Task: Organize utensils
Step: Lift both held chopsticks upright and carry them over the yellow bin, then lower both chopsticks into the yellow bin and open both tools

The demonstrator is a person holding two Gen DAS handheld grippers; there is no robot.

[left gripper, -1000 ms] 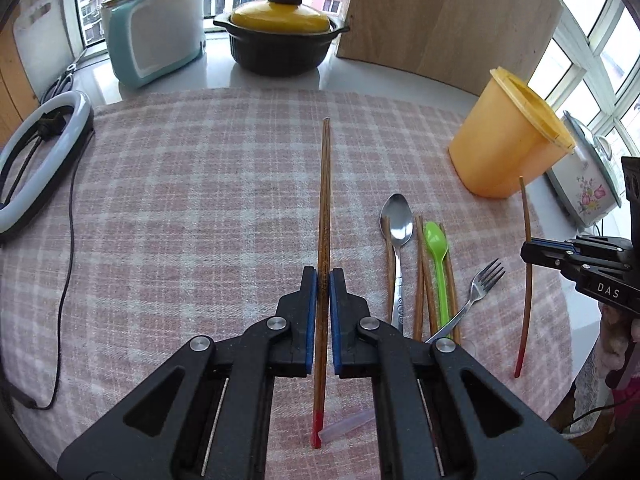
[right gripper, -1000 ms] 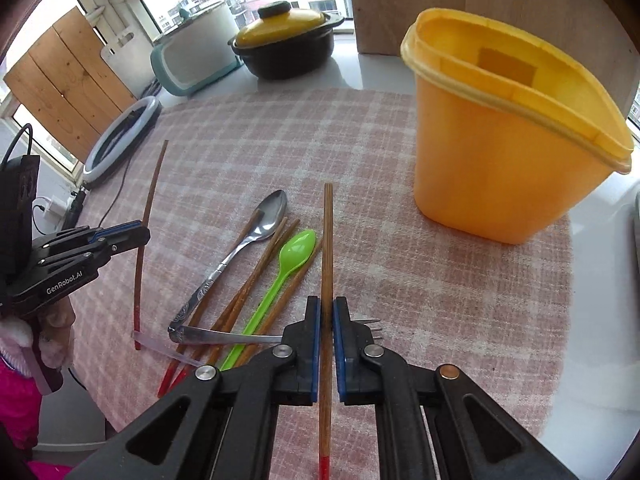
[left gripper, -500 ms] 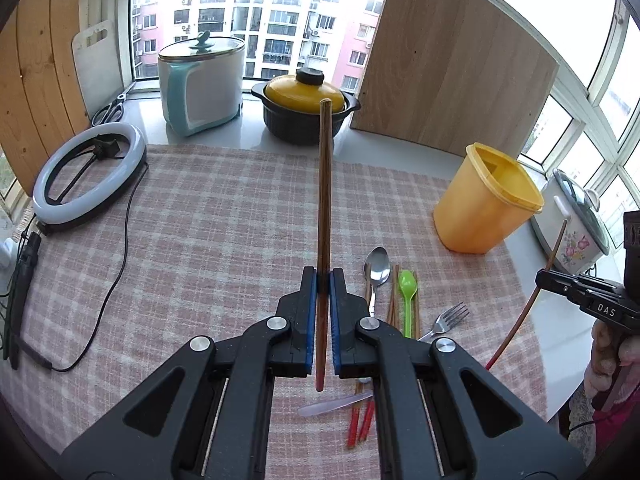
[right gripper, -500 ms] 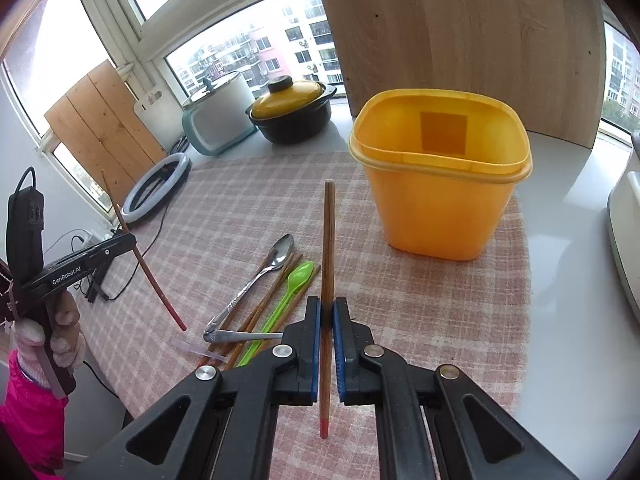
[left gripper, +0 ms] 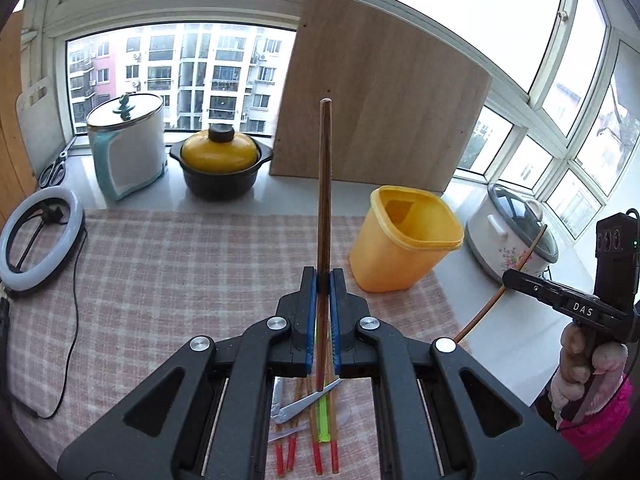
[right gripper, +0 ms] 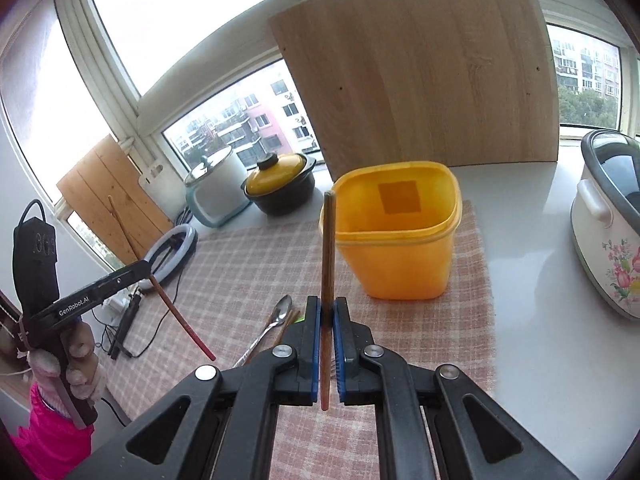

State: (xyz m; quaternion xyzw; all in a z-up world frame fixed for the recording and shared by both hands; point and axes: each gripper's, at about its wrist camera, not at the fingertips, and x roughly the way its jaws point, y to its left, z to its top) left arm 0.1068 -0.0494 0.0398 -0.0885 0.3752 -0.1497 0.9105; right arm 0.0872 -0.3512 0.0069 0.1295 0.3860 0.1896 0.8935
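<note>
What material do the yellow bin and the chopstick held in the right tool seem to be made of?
The yellow bin looks like moulded plastic: smooth, slightly glossy, with light glowing through its thin walls. The chopstick in the right tool looks like dark wood with a visible grain, possibly lacquered; its lower tip appears painted red.

Bright daylight from the windows (left gripper: 180, 80) blows out the sky; edges curve, corners darken.

Both wrist views look steeply down along their fingers from above, sharing the yellow bin (left gripper: 404, 240) (right gripper: 396, 236) and checkered cloth (left gripper: 160, 280) (right gripper: 248, 264).
</note>
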